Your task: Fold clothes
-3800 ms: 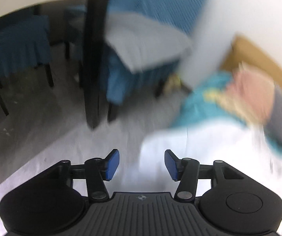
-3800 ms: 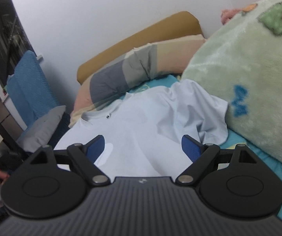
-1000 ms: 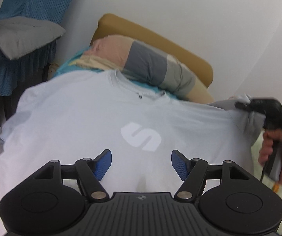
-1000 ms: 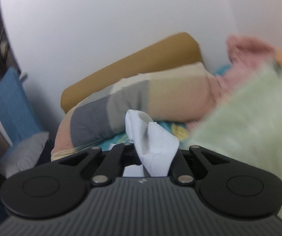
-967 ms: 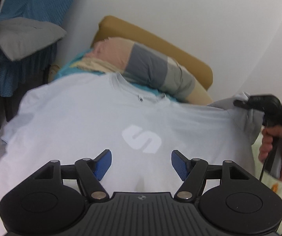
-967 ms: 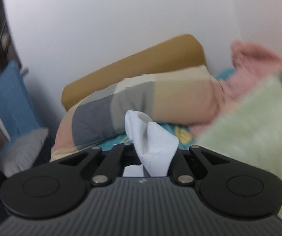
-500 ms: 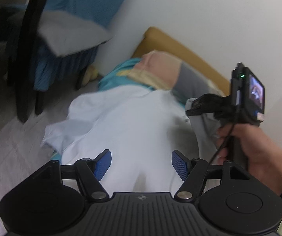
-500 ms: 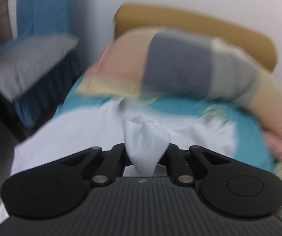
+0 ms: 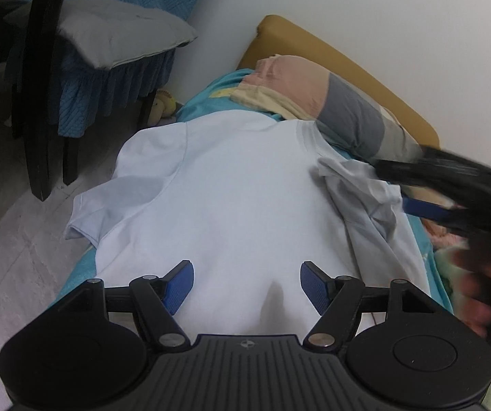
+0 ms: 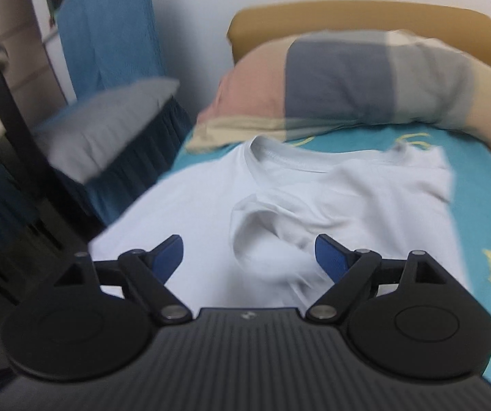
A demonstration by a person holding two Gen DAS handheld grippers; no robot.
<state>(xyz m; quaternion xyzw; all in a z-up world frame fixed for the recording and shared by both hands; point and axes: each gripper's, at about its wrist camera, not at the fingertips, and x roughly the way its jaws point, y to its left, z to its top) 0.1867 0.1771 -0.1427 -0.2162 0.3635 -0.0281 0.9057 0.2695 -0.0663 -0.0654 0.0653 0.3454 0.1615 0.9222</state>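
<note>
One chair [image 9: 40, 78] beside bed — pillow [image 10: 365, 82] behind shirt [image 9: 231, 185].

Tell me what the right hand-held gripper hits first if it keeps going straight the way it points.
Most likely the folded-over sleeve of the pale blue T-shirt, lying between the right hand-held gripper's opening jaws, untouched by the pads. Depth is uncertain.

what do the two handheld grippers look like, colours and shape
Both match: the left gripper and right gripper have a black ribbed body, two round black discs at the sides, black linkage arms with silver pivot pins, and blue pads on the fingers. A small round emblem sits at the centre of each body's front edge.
</note>
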